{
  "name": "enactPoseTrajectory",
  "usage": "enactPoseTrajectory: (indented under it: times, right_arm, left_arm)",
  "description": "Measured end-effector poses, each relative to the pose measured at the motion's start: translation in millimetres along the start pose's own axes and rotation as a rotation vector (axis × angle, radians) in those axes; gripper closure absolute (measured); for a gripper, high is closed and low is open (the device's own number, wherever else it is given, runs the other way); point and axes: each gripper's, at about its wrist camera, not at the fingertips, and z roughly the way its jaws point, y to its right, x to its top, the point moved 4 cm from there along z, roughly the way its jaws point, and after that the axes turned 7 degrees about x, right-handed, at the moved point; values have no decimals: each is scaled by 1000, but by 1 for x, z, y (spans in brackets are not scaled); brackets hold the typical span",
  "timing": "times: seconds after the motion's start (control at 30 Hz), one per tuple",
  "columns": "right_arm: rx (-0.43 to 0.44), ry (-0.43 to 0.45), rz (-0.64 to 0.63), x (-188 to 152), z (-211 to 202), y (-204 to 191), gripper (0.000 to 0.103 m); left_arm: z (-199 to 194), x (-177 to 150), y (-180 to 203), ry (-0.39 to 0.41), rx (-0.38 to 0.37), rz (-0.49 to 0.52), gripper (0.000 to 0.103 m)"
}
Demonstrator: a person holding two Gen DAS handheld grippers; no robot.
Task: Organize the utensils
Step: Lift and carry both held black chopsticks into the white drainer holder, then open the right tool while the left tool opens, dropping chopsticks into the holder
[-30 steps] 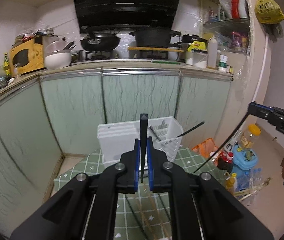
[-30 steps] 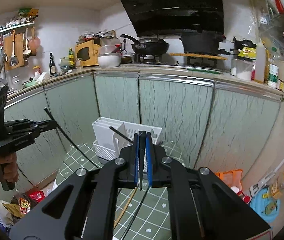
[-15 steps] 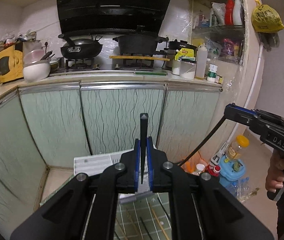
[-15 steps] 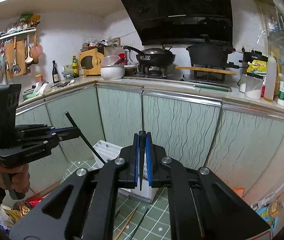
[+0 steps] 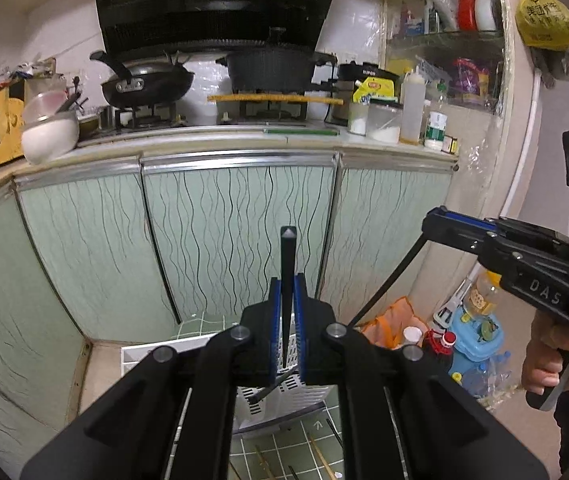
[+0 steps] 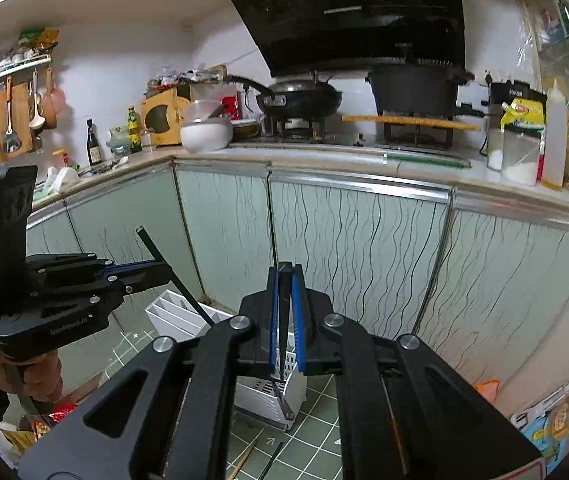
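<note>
My left gripper [image 5: 287, 284] is shut on a black chopstick [image 5: 287, 264] that stands upright between the blue pads. My right gripper [image 6: 285, 276] is shut on another black chopstick [image 6: 283, 312]. Both are held above a white slotted utensil holder [image 5: 280, 396], which also shows in the right wrist view [image 6: 260, 396], on a green checked tabletop [image 5: 304, 440]. The right gripper appears at the right of the left wrist view [image 5: 436, 220] with its chopstick [image 5: 388, 284] slanting down. The left gripper appears at the left of the right wrist view [image 6: 160, 270].
Several loose chopsticks [image 5: 316, 456] lie on the tabletop in front of the holder. Green patterned cabinet doors [image 5: 236, 232] stand behind. The counter above holds a wok [image 5: 144, 84], a pot [image 5: 272, 68] and bottles. Bottles and bags [image 5: 464, 340] sit on the floor at right.
Both grippers have risen and tilted up with their chopsticks still held. The holder has dropped lower in both views and the counter fills more of them.
</note>
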Motion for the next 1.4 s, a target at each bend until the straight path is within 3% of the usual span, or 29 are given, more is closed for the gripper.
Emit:
enactPoseTrajectory:
  times: [0.13, 0.2, 0.23, 0.27, 0.43, 0.93, 1.4]
  right_arm:
    - [5, -12, 21, -14, 13, 11, 97]
    - [-16, -26, 22, -22, 17, 15, 89]
    - [-32, -33, 19, -26, 17, 17, 66]
    - [-47, -34, 17, -29, 15, 18, 31]
    - [-133, -14, -15, -43, -5, 15, 7]
    - [-143, -43, -24, -91, -74, -34, 7]
    - [-136, -35, -6, -132, -115, -69, 7]
  left_arm:
    - [16, -11, -4, -22, -5, -12, 95]
    - [20, -16, -8, -27, 7, -23, 77]
    - [20, -18, -10, -20, 18, -22, 43]
    - [18, -19, -12, -12, 33, -20, 11]
    - [-2, -25, -17, 31, 89, -11, 9]
    - [-92, -82, -24, 48, 203, -68, 4]
    - [-149, -141, -16, 75, 241, -62, 4]
